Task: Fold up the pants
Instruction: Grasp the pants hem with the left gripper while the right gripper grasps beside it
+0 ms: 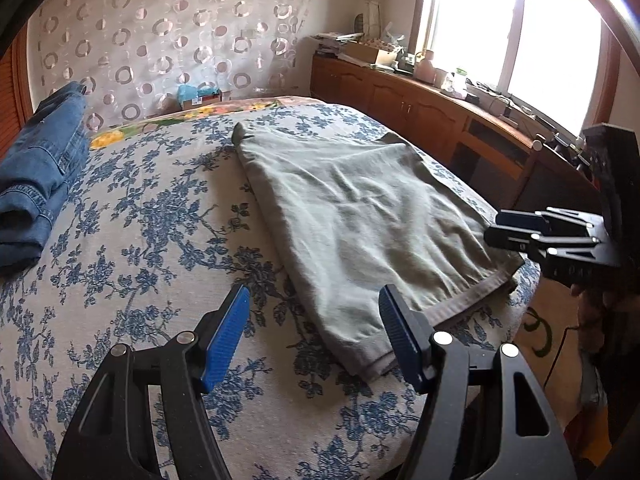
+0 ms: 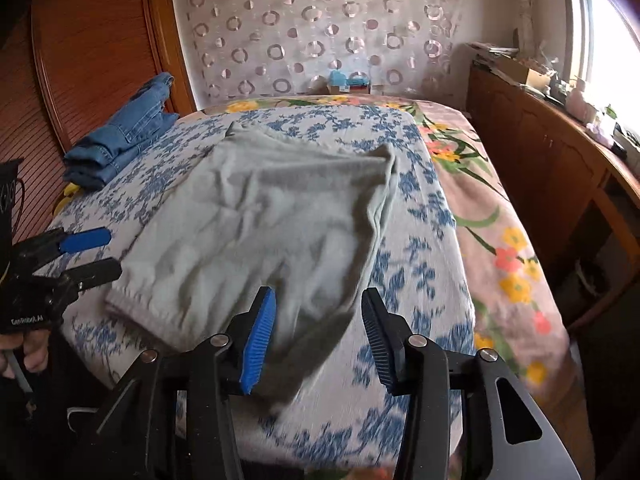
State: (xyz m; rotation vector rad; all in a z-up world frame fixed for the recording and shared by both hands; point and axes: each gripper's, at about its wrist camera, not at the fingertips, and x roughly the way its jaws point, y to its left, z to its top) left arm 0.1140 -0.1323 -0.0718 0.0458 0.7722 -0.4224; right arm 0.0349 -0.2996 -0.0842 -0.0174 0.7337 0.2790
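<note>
In the left wrist view, the folded grey-green cotton pants (image 1: pixel 352 216) lie on the blue-flowered white bedspread (image 1: pixel 152 240), centre frame. Their near corner sits between the spread, empty fingers of the left gripper (image 1: pixel 314 334). The long axis runs from lower right to upper left, with bare cover to the left.

In the right wrist view, the pants (image 2: pixel 256 216) fill the centre. The right gripper (image 2: pixel 318 334), parted and empty, hovers over their blurred near corner. Folded blue jeans (image 2: pixel 120 148) sit upper left.
</note>
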